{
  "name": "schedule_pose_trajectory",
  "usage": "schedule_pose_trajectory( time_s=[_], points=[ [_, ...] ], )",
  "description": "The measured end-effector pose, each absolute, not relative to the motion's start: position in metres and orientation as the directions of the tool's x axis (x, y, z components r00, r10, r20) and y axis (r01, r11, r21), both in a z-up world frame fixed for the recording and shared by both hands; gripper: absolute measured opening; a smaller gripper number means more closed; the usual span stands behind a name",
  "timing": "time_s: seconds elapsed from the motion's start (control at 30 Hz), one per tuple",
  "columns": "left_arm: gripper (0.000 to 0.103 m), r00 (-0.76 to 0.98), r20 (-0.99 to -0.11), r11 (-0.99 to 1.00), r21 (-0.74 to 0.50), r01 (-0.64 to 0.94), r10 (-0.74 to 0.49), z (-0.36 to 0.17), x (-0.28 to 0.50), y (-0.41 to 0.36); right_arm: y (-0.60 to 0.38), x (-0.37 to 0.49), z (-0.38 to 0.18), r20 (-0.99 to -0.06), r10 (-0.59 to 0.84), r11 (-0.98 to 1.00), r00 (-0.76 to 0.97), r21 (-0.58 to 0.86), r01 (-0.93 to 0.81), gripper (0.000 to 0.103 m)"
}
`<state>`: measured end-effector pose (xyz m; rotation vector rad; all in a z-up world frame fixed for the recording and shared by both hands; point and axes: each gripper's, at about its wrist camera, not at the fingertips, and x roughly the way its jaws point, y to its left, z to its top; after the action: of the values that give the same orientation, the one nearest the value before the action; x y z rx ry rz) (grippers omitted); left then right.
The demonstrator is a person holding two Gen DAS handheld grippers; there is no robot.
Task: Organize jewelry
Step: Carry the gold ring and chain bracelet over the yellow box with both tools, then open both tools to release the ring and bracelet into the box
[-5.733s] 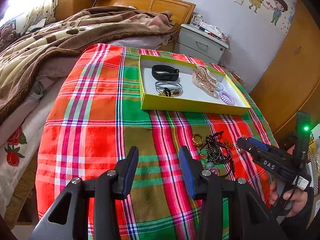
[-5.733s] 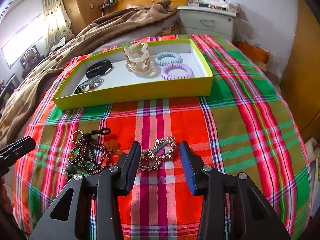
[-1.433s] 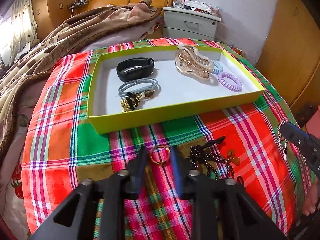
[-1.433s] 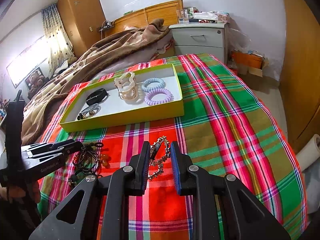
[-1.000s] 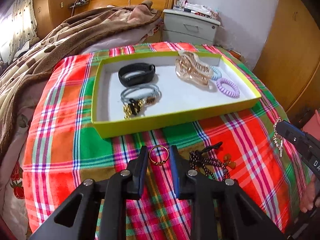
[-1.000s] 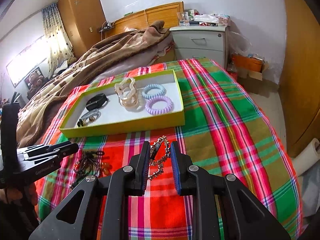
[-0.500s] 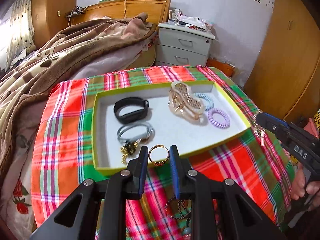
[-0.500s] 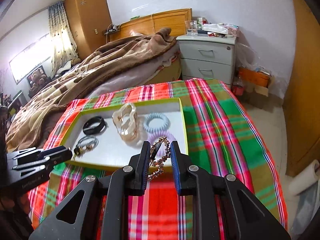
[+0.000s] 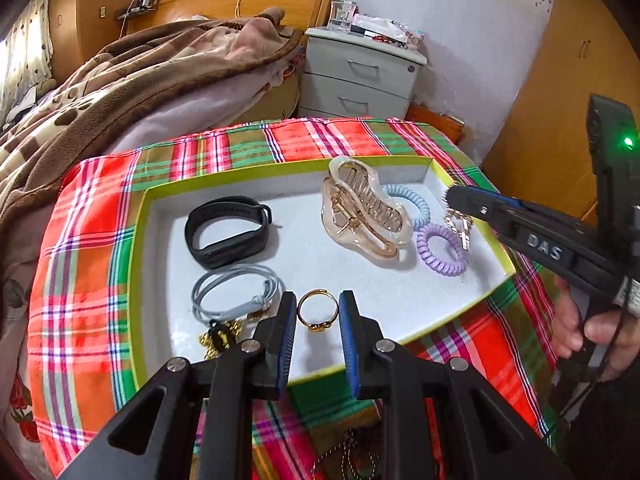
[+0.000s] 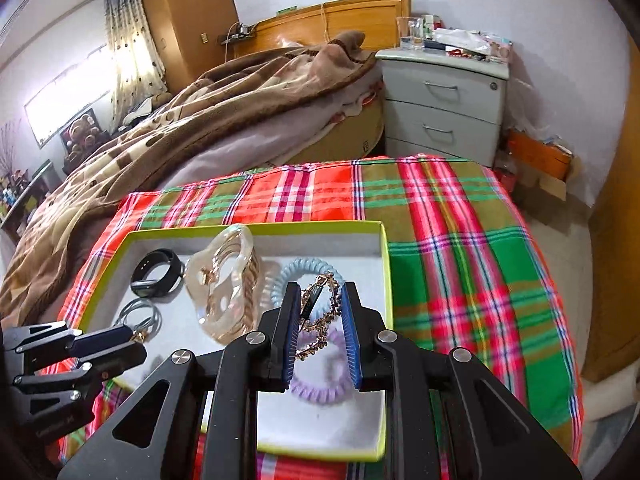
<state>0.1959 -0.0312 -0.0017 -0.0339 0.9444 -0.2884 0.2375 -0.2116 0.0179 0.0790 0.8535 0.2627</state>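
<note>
Both pieces are mid-delivery: the left gripper (image 9: 318, 316) is clenched on a gold ring (image 9: 317, 314) above the near edge of the yellow-green tray (image 9: 142, 216), and the right gripper (image 10: 320, 320) clamps a gold chain bracelet (image 10: 318, 312) near the tray's right edge, over the purple coil hair tie (image 10: 320, 390). Next, I judge, each should lower onto bare tray floor and release, clear of the hair claw (image 9: 362, 212).

Both the left gripper (image 9: 318, 316) and right gripper (image 10: 320, 312) tilt downward, fingers narrowed in a grip
</note>
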Motion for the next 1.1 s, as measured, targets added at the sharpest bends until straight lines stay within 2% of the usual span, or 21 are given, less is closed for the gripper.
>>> schedule_pose_trajectory(
  time_s=[0.47,1.1],
  points=[
    [0.023,0.527,-0.81,0.959,-0.143,0.246,-0.256,-0.016,0.215,-0.044,-0.202,0.262,0.002,-0.769,0.228,0.967,0.597,0.109,-0.23,0.022],
    [0.024,0.515,-0.817,0.958,-0.147,0.246,-0.258,-0.021,0.217,-0.047,-0.205,0.266,0.0,-0.768,0.224,0.97,0.6,0.114,-0.215,0.022]
  ],
)
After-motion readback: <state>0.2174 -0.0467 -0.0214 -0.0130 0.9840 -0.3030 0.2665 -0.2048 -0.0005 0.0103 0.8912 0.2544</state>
